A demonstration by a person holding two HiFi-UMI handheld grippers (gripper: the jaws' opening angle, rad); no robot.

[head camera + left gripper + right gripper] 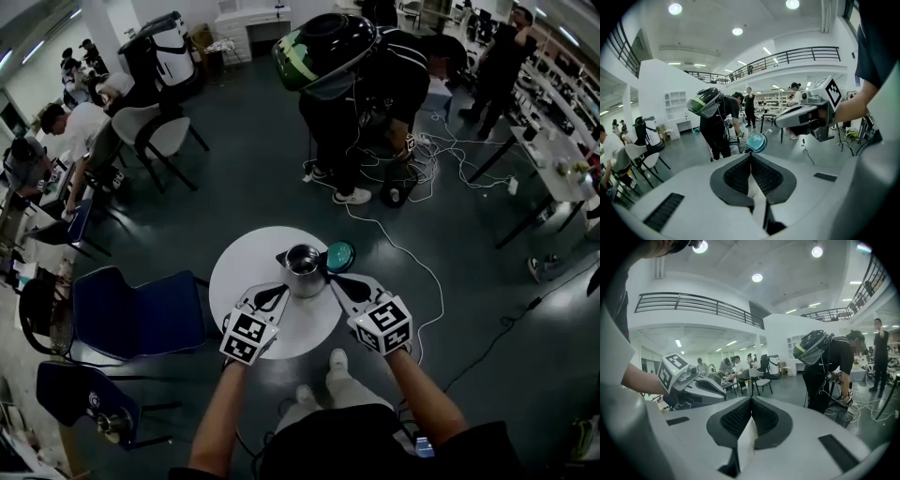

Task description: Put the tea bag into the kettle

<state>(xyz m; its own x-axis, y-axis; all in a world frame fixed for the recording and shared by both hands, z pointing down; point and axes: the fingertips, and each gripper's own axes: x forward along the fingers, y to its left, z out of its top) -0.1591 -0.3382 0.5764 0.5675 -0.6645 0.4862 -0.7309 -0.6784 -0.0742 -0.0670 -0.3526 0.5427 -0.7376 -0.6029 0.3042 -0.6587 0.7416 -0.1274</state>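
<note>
- We are recording the left gripper (751, 155) with jaws pressed together, a white sliver between them.
- We are recording the right gripper (751, 400) likewise closed; we cannot confirm that its white sliver is the tea bag.
- We are seeing the kettle (303, 270) standing open on the round table (242, 272) between both grippers, with the teal lid (339, 253) just beside it.

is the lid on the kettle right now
No, the teal lid lies on the table right beside the kettle, whose top is open.
</note>
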